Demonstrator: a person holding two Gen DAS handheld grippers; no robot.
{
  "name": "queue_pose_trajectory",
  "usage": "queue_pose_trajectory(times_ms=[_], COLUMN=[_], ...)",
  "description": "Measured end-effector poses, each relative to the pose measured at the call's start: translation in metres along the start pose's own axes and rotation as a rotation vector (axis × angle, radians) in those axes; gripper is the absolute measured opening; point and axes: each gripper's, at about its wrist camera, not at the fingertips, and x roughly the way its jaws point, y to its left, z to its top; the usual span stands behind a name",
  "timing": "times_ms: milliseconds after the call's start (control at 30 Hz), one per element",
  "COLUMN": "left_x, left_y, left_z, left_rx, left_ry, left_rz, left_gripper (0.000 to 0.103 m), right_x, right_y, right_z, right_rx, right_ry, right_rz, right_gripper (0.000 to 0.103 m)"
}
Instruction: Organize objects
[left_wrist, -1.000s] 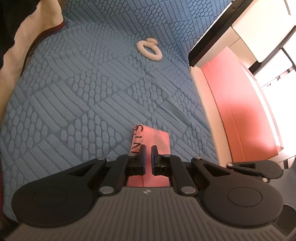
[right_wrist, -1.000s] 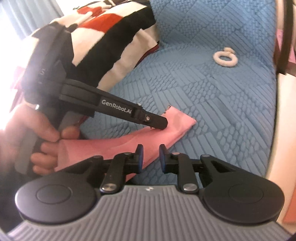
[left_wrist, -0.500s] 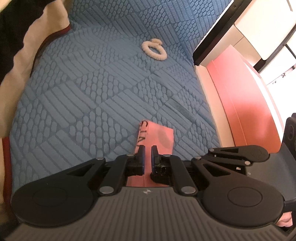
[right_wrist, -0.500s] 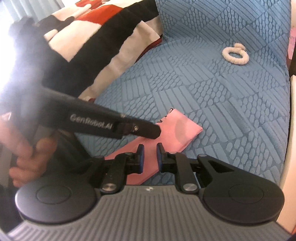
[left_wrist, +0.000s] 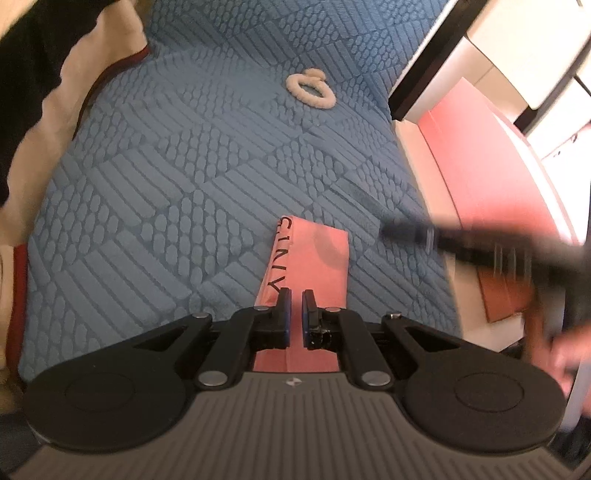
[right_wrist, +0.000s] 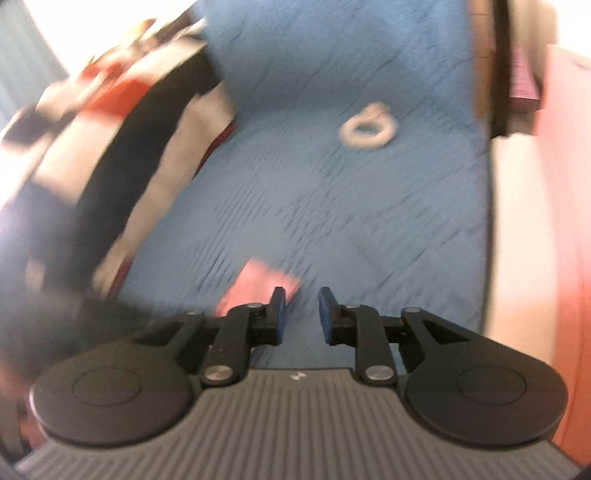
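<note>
A folded pink cloth with dark lettering lies on the blue quilted bedspread. My left gripper is shut on its near end, and a fold runs up between the pads. My right gripper hangs just right of the pink cloth. Its jaws are opening, with only bedspread between them. In the left wrist view the right gripper is a dark blur to the right of the cloth. A white fluffy scrunchie lies farther back on the bed, also in the right wrist view.
A rumpled black, white and red blanket covers the bed's left side. Beyond the bed's right edge stands a pink panel beside white furniture with a dark frame. A hand shows at the far right.
My right gripper has swung right, off the pink cloth, and its jaws have widened; its view is now blurred. The left gripper has kept its grip and barely moved.
</note>
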Motion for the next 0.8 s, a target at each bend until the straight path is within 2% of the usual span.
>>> queue_pose_trajectory(times_ms=[67, 200, 267, 333, 433, 533, 733, 800], left_x=[-0.001, -0.002, -0.002, -0.003, -0.003, -0.002, -0.002, -0.003], left_y=[-0.003, -0.004, -0.003, -0.001, 0.001, 0.003, 0.005, 0.004], left_z=[-0.001, -0.003, -0.003, -0.003, -0.003, -0.003, -0.005, -0.006], left_rx=[0.016, 0.029, 0.023, 0.010, -0.002, -0.016, -0.039, -0.042], left_ry=[-0.005, -0.011, -0.012, -0.013, -0.013, -0.012, -0.027, -0.037], left_rz=[0.013, 0.026, 0.021, 0.016, 0.009, 0.001, 0.015, 0.033], left_gripper=[0.009, 0.009, 0.009, 0.009, 0.009, 0.009, 0.009, 0.009], right_x=[0.006, 0.030, 0.046, 0.059, 0.065, 0.063, 0.058, 0.057], right_y=[-0.009, -0.016, -0.017, -0.016, -0.006, 0.002, -0.004, -0.006], right_z=[0.016, 0.048, 0.060, 0.065, 0.059, 0.048, 0.024, 0.016], right_rx=[0.025, 0.036, 0.041, 0.046, 0.007, -0.017, 0.068, 0.071], right_ry=[-0.032, -0.058, -0.043, 0.012, 0.083, 0.137, 0.226, 0.242], right_rz=[-0.016, -0.025, 0.000, 0.049, 0.096, 0.181, 0.261, 0.246], right_gripper=[0.038, 0.039, 0.041, 0.041, 0.041, 0.040, 0.041, 0.038])
